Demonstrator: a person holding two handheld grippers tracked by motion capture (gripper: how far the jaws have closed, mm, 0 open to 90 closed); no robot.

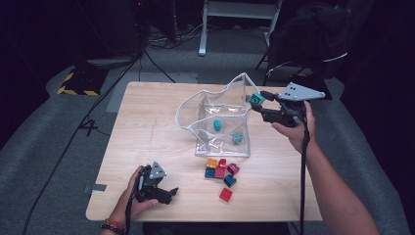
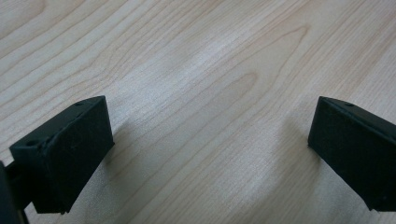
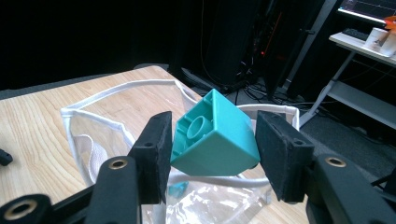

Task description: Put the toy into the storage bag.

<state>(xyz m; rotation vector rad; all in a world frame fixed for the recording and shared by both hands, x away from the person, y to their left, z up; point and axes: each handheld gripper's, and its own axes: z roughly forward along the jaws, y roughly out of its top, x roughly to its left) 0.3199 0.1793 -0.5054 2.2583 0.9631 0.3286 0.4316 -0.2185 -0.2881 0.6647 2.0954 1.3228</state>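
Note:
My right gripper [image 1: 258, 103] [image 3: 211, 142] is shut on a teal brick [image 1: 255, 99] [image 3: 215, 137], held tilted in the air over the right rim of a clear plastic bag [image 1: 222, 117] [image 3: 121, 135] with white edging. The bag stands open on the wooden table [image 1: 147, 142]. Two teal bricks [image 1: 217, 125] [image 1: 237, 138] lie inside it. My left gripper [image 1: 171, 194] [image 2: 210, 140] rests low at the table's front left, open, with only bare wood [image 2: 201, 84] between its jaws.
A small cluster of bricks [image 1: 221, 169] in orange, red, pink and blue lies just in front of the bag, with a single red brick [image 1: 225, 195] nearer the front edge. Cables and a dark chair stand beyond the table.

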